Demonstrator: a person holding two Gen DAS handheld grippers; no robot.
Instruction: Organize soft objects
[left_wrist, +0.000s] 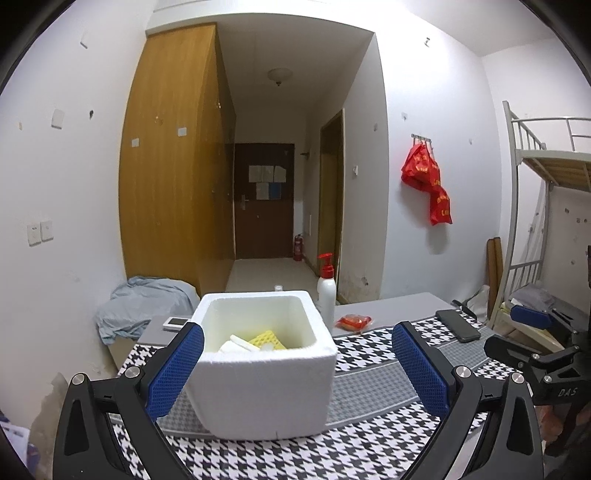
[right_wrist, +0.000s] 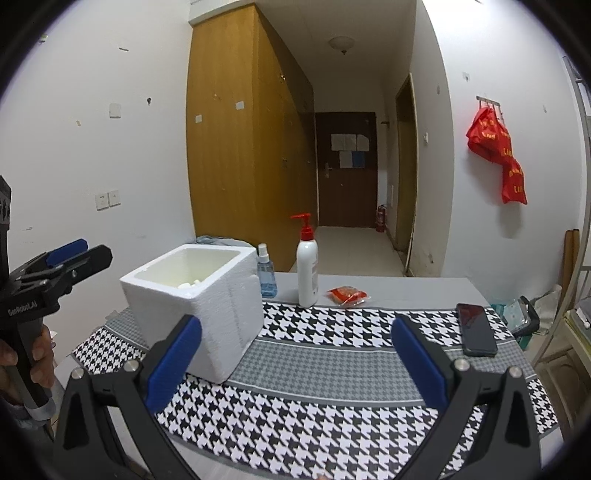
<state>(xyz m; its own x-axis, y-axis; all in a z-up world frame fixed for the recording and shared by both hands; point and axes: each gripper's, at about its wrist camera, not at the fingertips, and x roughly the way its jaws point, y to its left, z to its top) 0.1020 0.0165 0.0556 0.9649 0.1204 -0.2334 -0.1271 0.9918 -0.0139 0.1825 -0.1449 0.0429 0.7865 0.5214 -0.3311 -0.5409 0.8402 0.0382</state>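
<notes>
A white foam box (left_wrist: 264, 363) stands on the houndstooth cloth (left_wrist: 369, 347); inside it lie a yellow mesh sponge (left_wrist: 266, 340) and white soft pieces (left_wrist: 236, 343). My left gripper (left_wrist: 295, 365) is wide open just in front of the box, with nothing between its blue pads. In the right wrist view the same box (right_wrist: 195, 302) sits ahead on the left. My right gripper (right_wrist: 295, 354) is open and empty over the cloth (right_wrist: 332, 369). The left gripper (right_wrist: 55, 266), held in a hand, shows at that view's left edge.
A red-capped pump bottle (right_wrist: 307, 269), a blue spray bottle (right_wrist: 266, 273) and a red packet (right_wrist: 347, 295) stand behind the box. A black phone (right_wrist: 476, 328) lies at the right of the cloth. A crumpled blue-grey cloth (left_wrist: 144, 306) lies at the far left; a bunk bed (left_wrist: 546, 192) is at right.
</notes>
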